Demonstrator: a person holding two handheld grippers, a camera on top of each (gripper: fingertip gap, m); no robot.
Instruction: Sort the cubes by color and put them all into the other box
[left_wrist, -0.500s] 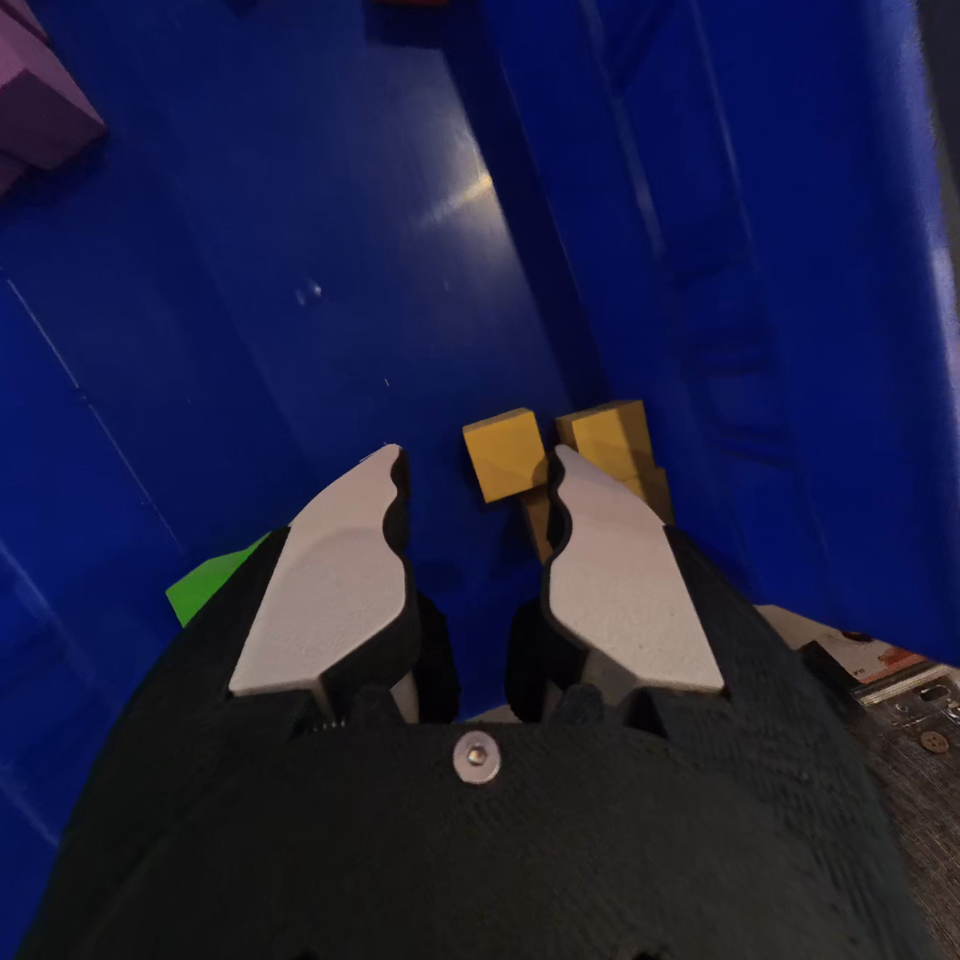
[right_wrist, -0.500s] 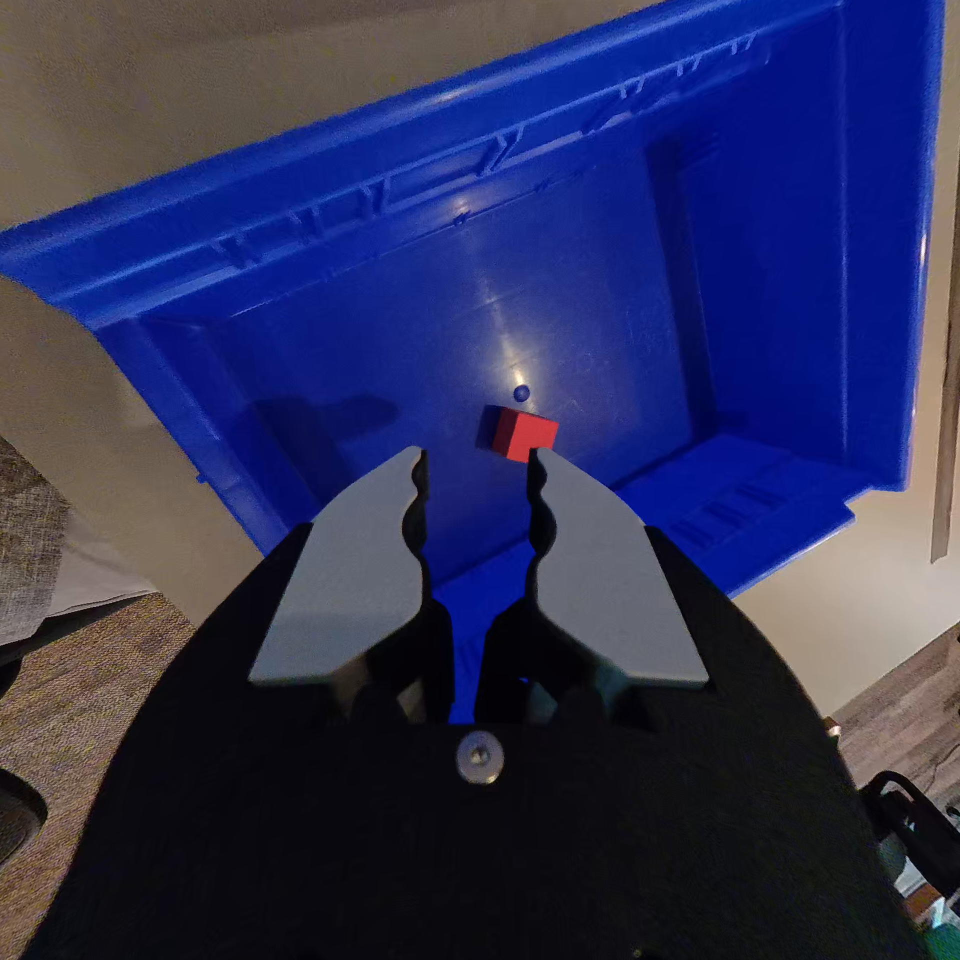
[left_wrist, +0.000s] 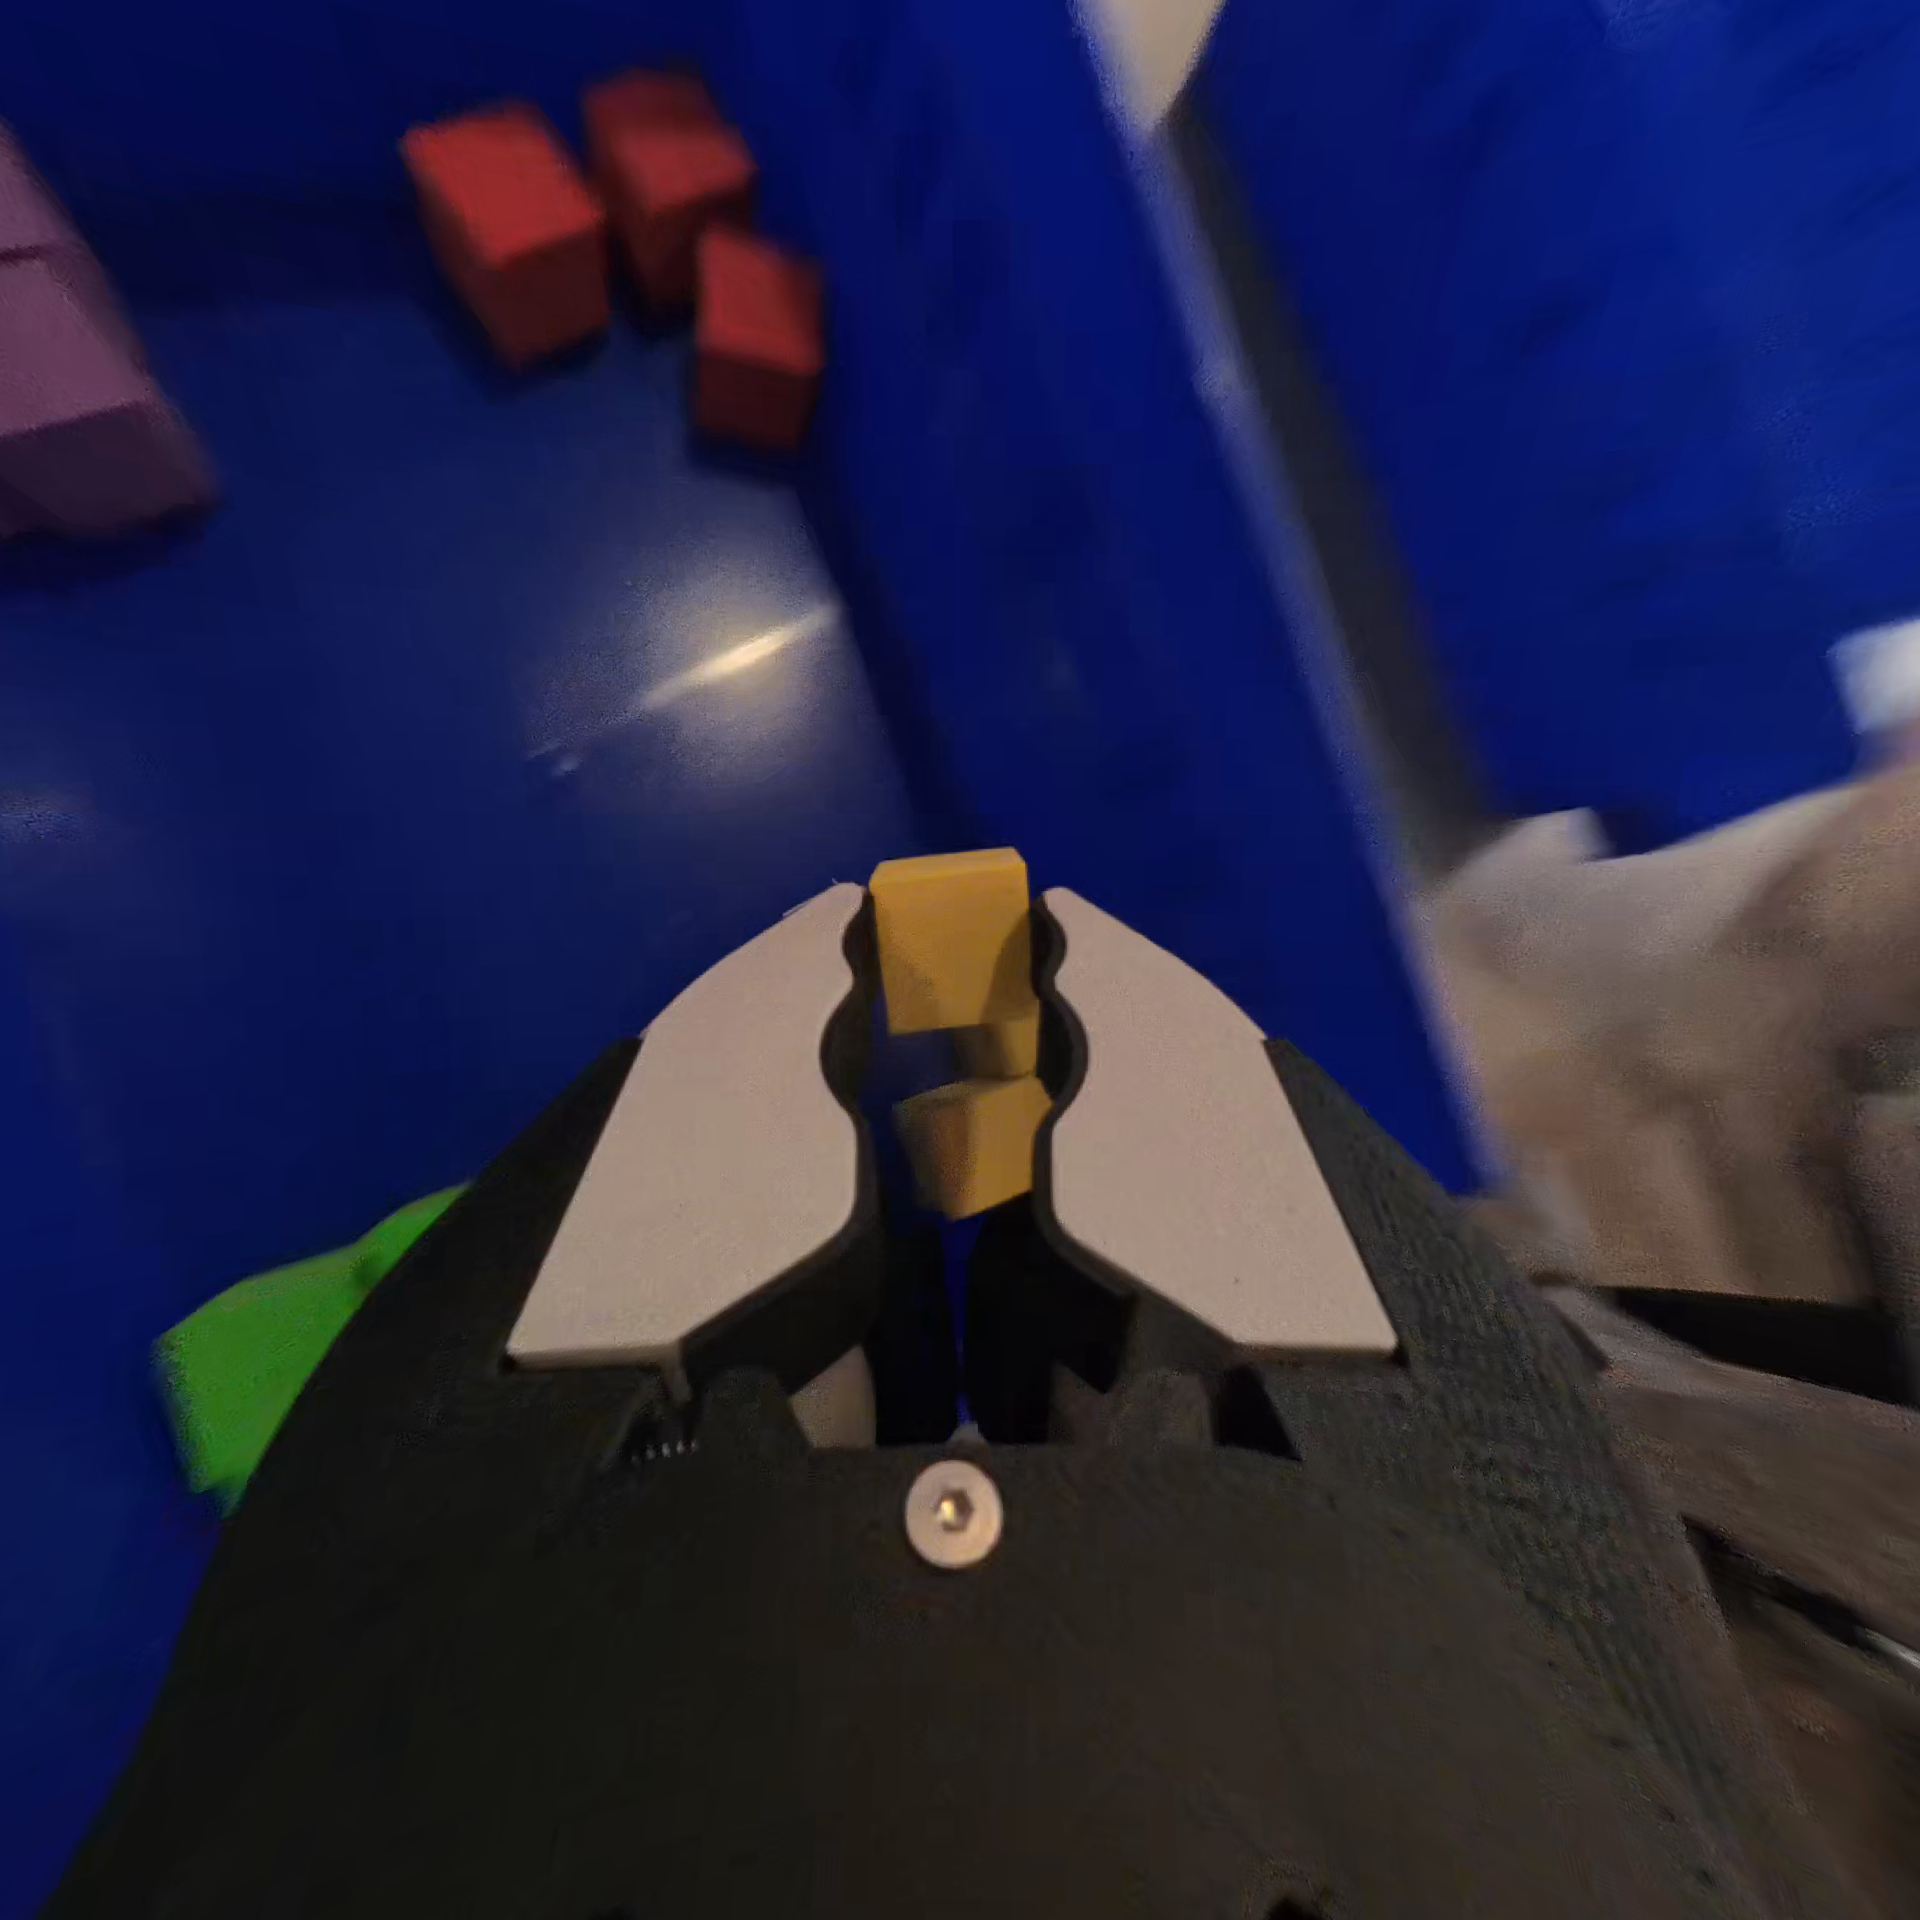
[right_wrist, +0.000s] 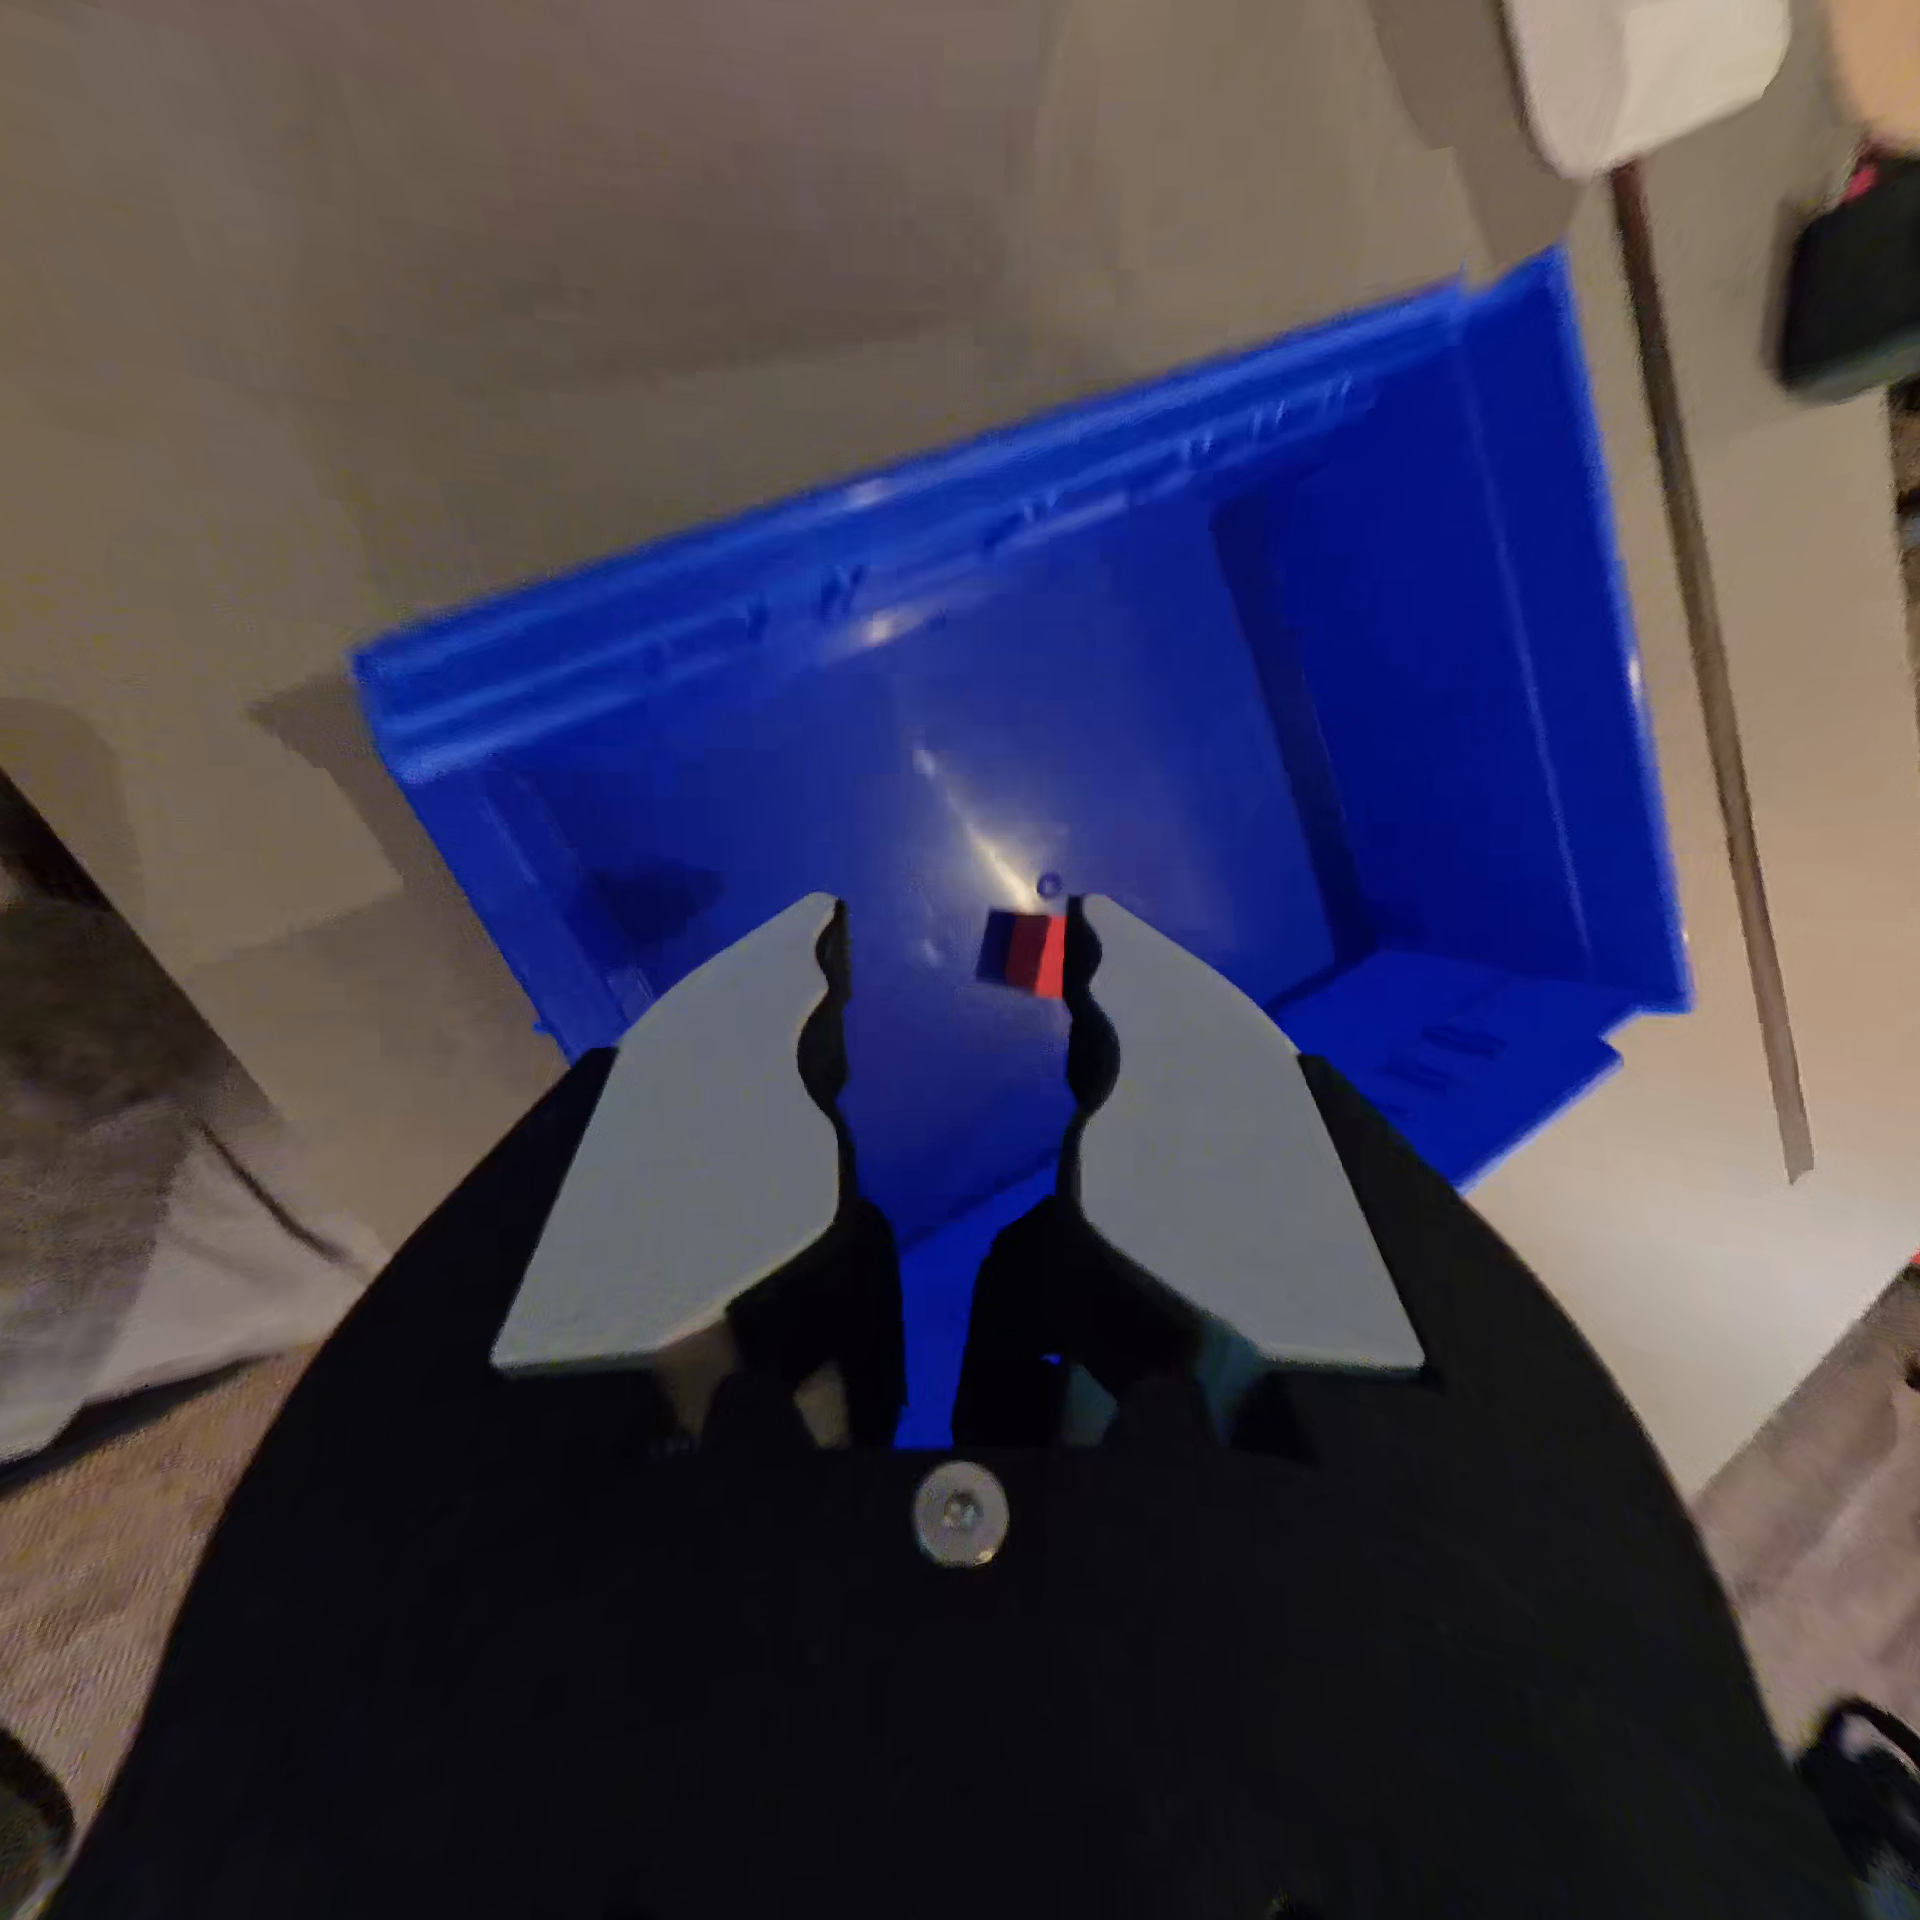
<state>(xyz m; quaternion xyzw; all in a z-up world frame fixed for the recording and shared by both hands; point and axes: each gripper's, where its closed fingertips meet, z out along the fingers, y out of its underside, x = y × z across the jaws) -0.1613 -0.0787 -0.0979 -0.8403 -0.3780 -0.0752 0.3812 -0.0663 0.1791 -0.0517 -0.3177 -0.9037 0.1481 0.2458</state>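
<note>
**Left claw pinching yellow block; right claw spread over bin**

Left gripper (left_wrist: 951, 914): fingers pressed onto a yellow block (left_wrist: 948, 951), held at the tips and clear of the floor of a blue bin (left_wrist: 416, 727). A 2nd yellow block (left_wrist: 971, 1143) shows lower in the gap between the fingers; cannot tell whether it is gripped or lying below. View is motion-blurred.

In the same bin: 3 red blocks (left_wrist: 623, 239) clustered at the far end, a purple block (left_wrist: 73, 395) at the far left edge, a green block (left_wrist: 270, 1340) partly hidden behind the left finger. The bin's wall (left_wrist: 1091, 520) rises at right.

Right gripper (right_wrist: 956, 909): fingers spread, nothing between them, held above a second blue bin (right_wrist: 1455, 727) on a pale surface (right_wrist: 520, 312). 1 red block (right_wrist: 1029, 951) lies on that bin's floor, just beside the right fingertip in the view, not touched.
</note>
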